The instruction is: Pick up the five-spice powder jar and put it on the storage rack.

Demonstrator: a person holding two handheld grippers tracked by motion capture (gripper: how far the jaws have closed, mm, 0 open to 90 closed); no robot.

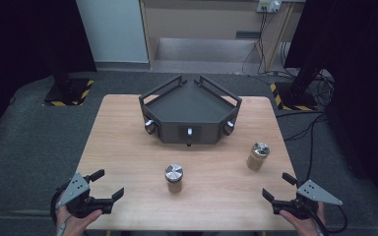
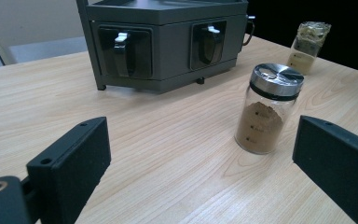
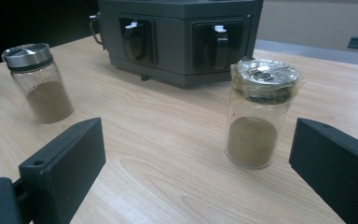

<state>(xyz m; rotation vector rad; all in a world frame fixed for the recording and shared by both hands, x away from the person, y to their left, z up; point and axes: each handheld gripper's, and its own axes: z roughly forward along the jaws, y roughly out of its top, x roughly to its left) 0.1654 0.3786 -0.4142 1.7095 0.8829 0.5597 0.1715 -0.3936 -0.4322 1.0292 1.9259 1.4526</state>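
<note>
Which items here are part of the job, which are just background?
In play: middle spice jar, right spice jar, grey rack, left tool, right tool, both open.
Background: table, black stands, wall cables.

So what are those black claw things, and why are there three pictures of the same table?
Those claws are grabbing tools. A person holds one in each hand: the left gripper and the right gripper. Both are open and hold nothing.

One picture comes from a camera up high, looking down on the wooden table. The other two come from little cameras riding on each tool, so you see that tool's own two black jaws at the bottom.

On the table stands a dark grey rack with a flat top and handles on its front. Nearer the person stand two glass jars of brown powder: a middle jar with a shiny metal lid, and a right jar whose lid looks wrapped in clear film.
</note>
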